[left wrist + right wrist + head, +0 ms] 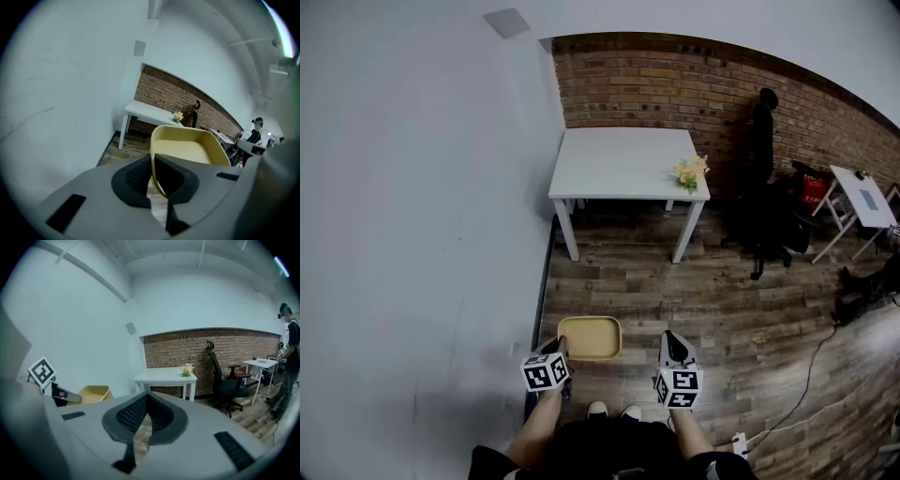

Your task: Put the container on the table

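Note:
A shallow yellow container (590, 337) hangs in the air in front of me, above the wooden floor. My left gripper (559, 351) is shut on its near left rim; in the left gripper view the rim (152, 161) runs between the two black pads. The container (91, 393) also shows at the left of the right gripper view. My right gripper (672, 348) is to the right of the container, shut and holding nothing. The white table (623, 161) stands ahead against the brick wall, well beyond both grippers.
A small bunch of flowers (691, 172) sits on the table's right front corner. A black office chair (764, 202) stands right of the table, a second white table (862, 197) farther right. A grey wall (412, 234) runs along my left. A person (288, 343) stands at the right.

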